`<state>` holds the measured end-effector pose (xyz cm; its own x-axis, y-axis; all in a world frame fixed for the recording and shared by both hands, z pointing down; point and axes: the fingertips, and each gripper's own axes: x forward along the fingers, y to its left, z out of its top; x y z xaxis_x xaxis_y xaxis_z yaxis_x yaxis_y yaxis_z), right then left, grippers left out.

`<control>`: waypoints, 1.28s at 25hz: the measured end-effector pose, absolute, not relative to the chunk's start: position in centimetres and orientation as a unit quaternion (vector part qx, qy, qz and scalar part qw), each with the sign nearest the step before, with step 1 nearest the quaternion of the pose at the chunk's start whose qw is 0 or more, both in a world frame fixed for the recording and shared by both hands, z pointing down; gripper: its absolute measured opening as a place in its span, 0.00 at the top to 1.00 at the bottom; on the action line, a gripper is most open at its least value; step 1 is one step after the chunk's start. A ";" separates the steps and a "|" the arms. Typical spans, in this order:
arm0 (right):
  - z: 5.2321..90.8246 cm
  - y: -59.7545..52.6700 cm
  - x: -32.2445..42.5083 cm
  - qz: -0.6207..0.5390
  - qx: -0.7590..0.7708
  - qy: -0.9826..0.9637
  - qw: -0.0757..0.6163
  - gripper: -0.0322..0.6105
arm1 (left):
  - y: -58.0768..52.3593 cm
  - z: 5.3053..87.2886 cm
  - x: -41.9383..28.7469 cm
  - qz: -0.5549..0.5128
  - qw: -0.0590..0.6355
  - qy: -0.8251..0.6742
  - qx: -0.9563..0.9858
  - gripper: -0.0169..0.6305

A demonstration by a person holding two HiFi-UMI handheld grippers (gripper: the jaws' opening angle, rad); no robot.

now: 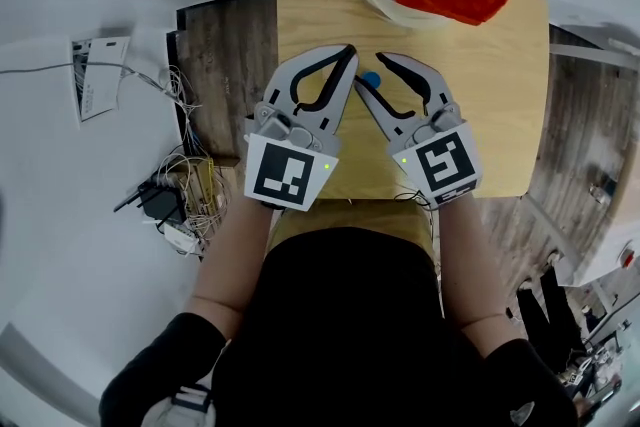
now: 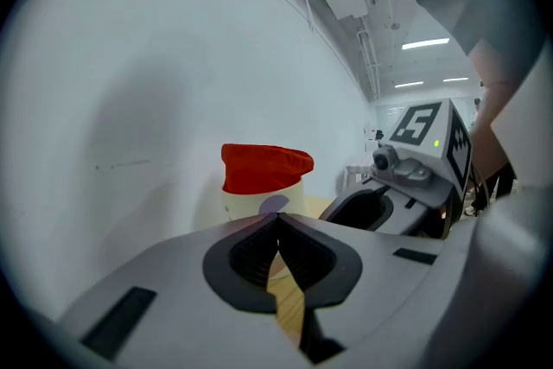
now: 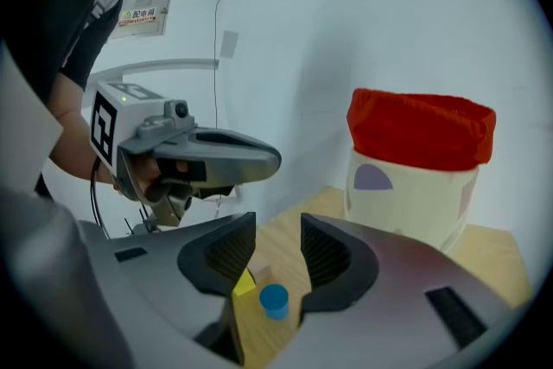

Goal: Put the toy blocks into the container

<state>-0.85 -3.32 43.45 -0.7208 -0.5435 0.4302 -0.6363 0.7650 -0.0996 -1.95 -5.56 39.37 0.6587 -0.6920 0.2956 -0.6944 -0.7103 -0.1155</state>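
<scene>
1. The blue block [image 3: 274,300] stands upright on the table [image 1: 500,95], on the side of the container [image 3: 415,194] nearest the person and clear of its wall. A yellow block [image 3: 244,283] lies just beside the blue one, partly hidden by a jaw.
2. The right gripper [image 3: 276,229] has its jaws apart. The blue block sits low in the gap between them, and neither pad presses on it.
3. The left gripper [image 2: 276,220] has its jaws closed tip to tip with nothing between them. It also hangs short of the container.
4. We judge the blue block small, light and stiff, so a modest squeeze should carry it.
5. Its round side looks smooth and may slip or roll, so we would close the ribbed pads across the curved wall at mid-height and keep it upright.
6. The yellow neighbour sits close enough that a jaw could nudge it.
7. The container has a soft red rim and already holds a few blocks, so we would drop the block in from above.
</scene>
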 end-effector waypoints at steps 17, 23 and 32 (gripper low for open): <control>55.1 -1.2 -0.9 0.195 0.286 -0.895 0.281 0.66 | -3.7 43.3 -1.4 0.163 0.072 -0.379 0.908 0.96; 55.7 -1.0 -0.7 0.187 0.284 -0.896 0.286 0.70 | -3.4 43.6 -1.9 0.169 0.075 -0.384 0.905 0.96; 53.0 -1.1 0.0 0.168 0.299 -0.901 0.267 0.70 | -3.4 42.5 -1.9 0.169 0.056 -0.388 0.904 0.96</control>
<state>-0.03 -1.08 53.05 -0.6786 -0.4477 0.5823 -0.6279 0.7650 -0.1435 -1.89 -3.38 42.51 0.6418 -0.6825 0.3496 -0.7206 -0.6927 -0.0295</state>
